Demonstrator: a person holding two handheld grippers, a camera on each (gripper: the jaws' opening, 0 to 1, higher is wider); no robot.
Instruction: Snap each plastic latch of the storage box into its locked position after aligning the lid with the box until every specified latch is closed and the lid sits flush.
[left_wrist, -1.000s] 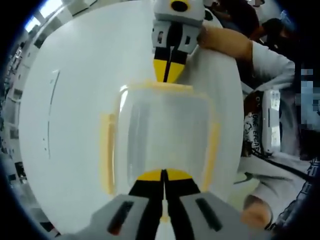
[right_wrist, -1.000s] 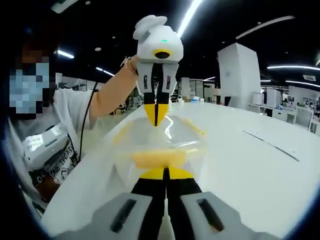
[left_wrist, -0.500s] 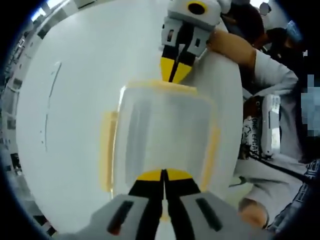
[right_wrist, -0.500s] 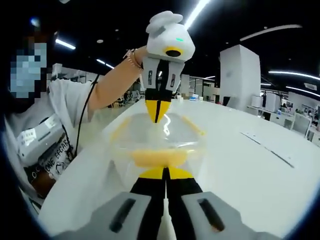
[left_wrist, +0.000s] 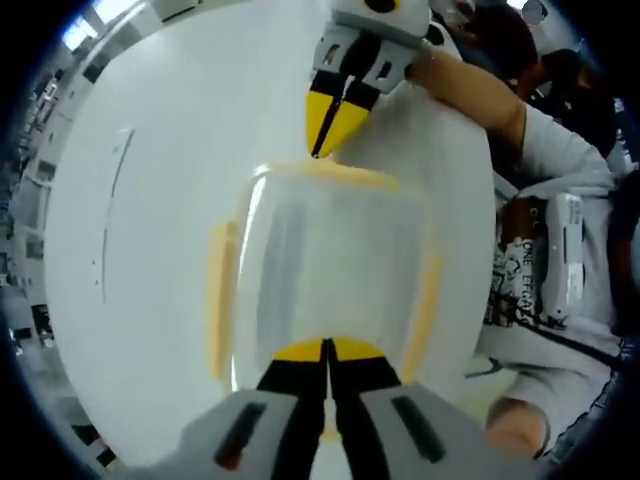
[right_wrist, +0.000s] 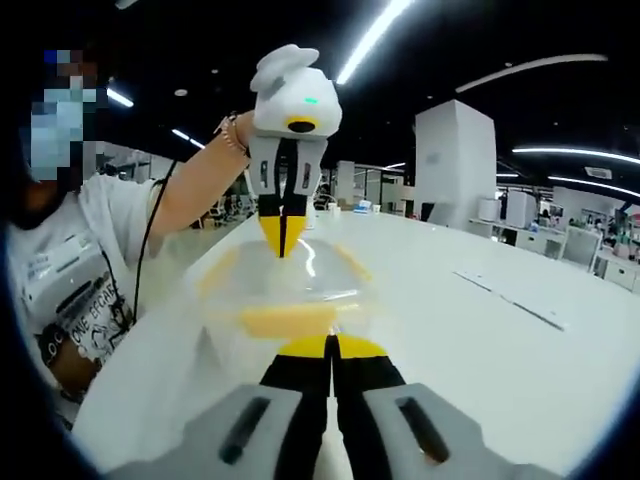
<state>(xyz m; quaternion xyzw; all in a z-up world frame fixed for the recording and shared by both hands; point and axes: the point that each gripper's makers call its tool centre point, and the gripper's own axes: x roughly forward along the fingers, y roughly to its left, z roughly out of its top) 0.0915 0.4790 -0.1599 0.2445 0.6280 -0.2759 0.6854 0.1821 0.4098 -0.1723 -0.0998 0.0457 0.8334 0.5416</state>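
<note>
A clear storage box (left_wrist: 325, 270) with its lid on stands on the white table (left_wrist: 150, 200). Yellow latches show on its left side (left_wrist: 217, 300), right side (left_wrist: 425, 300) and far end (left_wrist: 325, 175). My left gripper (left_wrist: 327, 350) is shut, its yellow tips over the box's near end. My right gripper (left_wrist: 322, 140) is shut and tilted, with its tips just beyond the far latch. In the right gripper view, the box (right_wrist: 285, 285) lies ahead with a yellow latch (right_wrist: 290, 320) just past my shut right gripper (right_wrist: 332, 347). The left gripper (right_wrist: 280, 235) points down at the far end.
A person in a white shirt (left_wrist: 560, 200) stands along the table's right edge, also seen as a person (right_wrist: 80, 270) on the left in the right gripper view. The table (right_wrist: 500, 330) stretches wide and bare to the right. Office desks and ceiling lights lie beyond.
The right gripper has tilted and drawn slightly back from the far latch. Both views have shifted a little with the hands. The left gripper stays shut at the box's near end.
</note>
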